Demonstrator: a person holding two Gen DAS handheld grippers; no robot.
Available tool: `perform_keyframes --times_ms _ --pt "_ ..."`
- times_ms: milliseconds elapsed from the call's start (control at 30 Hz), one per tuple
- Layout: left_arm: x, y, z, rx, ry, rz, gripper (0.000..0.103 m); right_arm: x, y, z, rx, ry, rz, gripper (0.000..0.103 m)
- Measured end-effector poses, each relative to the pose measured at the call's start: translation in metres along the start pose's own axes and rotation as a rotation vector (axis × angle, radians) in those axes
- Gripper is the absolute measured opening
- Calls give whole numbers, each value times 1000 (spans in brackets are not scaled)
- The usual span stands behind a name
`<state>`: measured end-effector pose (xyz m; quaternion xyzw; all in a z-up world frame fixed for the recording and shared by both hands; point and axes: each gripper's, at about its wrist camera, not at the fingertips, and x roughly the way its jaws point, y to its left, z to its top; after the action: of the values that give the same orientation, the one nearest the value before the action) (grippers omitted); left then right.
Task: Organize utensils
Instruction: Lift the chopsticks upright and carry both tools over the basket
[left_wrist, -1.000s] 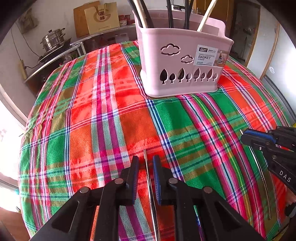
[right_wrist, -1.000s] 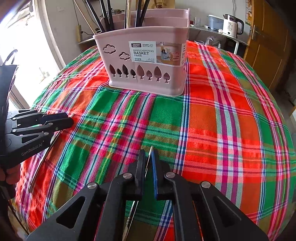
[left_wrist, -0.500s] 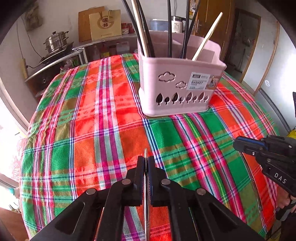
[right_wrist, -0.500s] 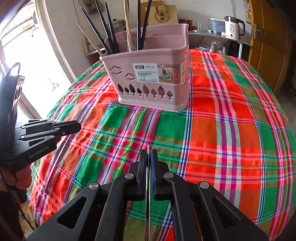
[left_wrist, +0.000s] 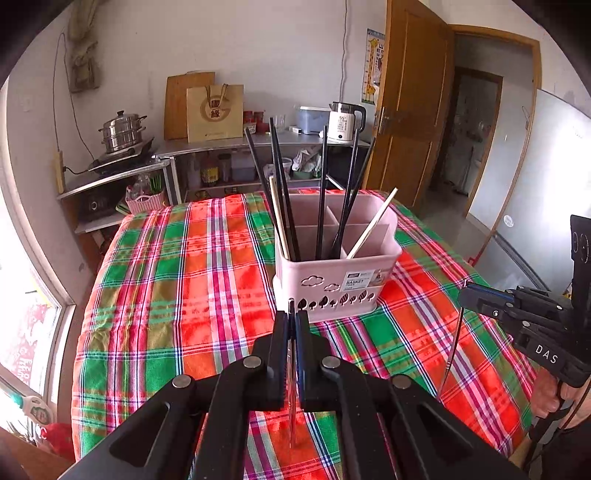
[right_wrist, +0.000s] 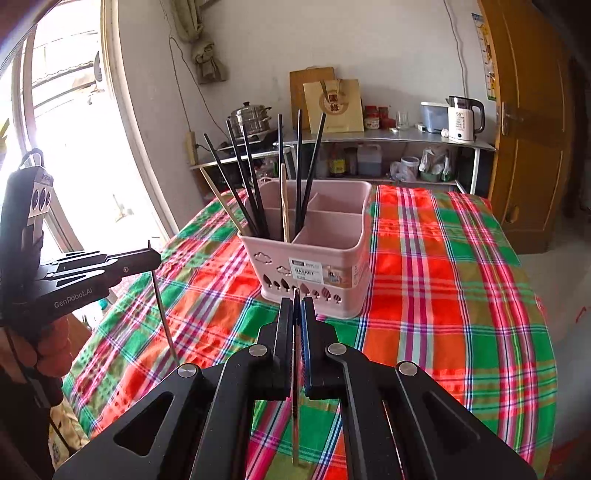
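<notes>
A pink chopstick basket (left_wrist: 334, 284) (right_wrist: 314, 266) with compartments stands on the plaid tablecloth, holding several black and two wooden chopsticks. My left gripper (left_wrist: 291, 317) is shut on a thin metal chopstick (left_wrist: 291, 413) and holds it above the table, short of the basket. It also shows in the right wrist view (right_wrist: 147, 254) with its chopstick (right_wrist: 164, 317) hanging down. My right gripper (right_wrist: 295, 306) is shut on another thin chopstick (right_wrist: 294, 424), lifted in front of the basket. It shows in the left wrist view (left_wrist: 466, 293) with its chopstick (left_wrist: 454, 332).
The plaid-covered table (left_wrist: 177, 295) falls away at its edges on all sides. Behind it a metal shelf (right_wrist: 388, 140) carries a kettle (right_wrist: 463, 118), a steamer pot (left_wrist: 122, 131) and a paper bag (left_wrist: 214, 112). A wooden door (right_wrist: 532, 129) is at the right.
Both grippers closed on their chopsticks and lifted them off the tablecloth. Both have risen and pulled back, so the basket now looks smaller and lower.
</notes>
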<state>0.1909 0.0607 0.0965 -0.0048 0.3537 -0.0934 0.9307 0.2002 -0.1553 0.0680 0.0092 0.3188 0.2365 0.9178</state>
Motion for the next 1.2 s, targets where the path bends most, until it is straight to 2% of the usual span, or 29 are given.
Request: perform_keyframes --times_ms 200,800,1000,1200 --pt "-13 -1 1 -5 -29 -12 3 -15 0 2 -4 -47 10 4" --pt "-18 -6 0 -2 -27 -29 3 -26 2 3 -19 -68 17 4" --pt "-23 -6 15 -11 -46 -61 3 -28 2 13 -25 -90 24 4" --pt "-32 -5 47 -25 -89 -85 3 -29 3 37 -36 -129 32 4"
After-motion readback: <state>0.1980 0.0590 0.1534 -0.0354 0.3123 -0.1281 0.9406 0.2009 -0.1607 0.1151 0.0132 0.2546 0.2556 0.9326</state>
